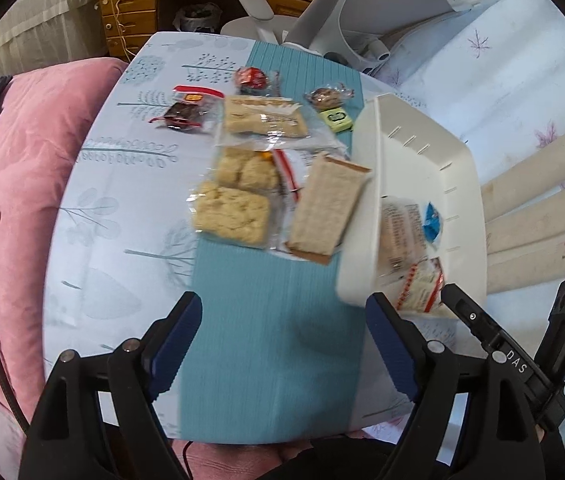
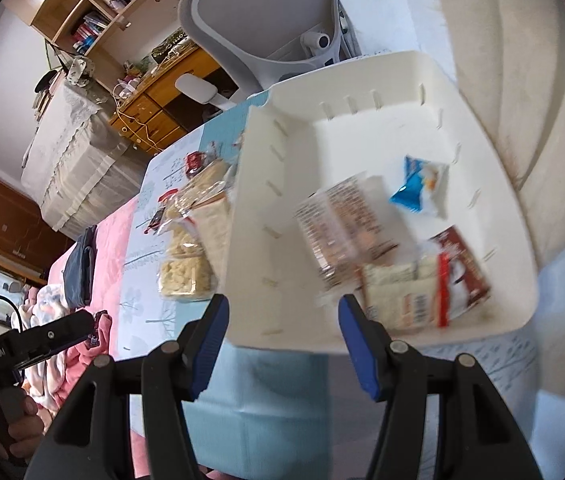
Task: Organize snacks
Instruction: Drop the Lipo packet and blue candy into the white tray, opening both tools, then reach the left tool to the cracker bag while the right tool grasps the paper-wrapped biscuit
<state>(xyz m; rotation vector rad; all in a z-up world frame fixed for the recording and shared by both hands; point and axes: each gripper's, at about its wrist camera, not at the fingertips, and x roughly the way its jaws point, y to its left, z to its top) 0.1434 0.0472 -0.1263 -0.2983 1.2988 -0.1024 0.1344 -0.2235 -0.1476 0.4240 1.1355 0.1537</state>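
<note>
Left gripper (image 1: 282,340): jaws wide apart, nothing between them, above the teal mat (image 1: 262,340).
Right gripper (image 2: 282,340): jaws parted, empty, at the white bin (image 2: 258,200).
Snacks: several packets in the bin; wafer pack (image 1: 326,208) and others beside it on the table (image 1: 122,200).

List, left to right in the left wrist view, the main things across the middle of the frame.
Pink quilt → dark red-sealed snack packet → pale crumbly biscuit pack → brown wafer bar → white bin → blue-wrapped snack inside it.
</note>
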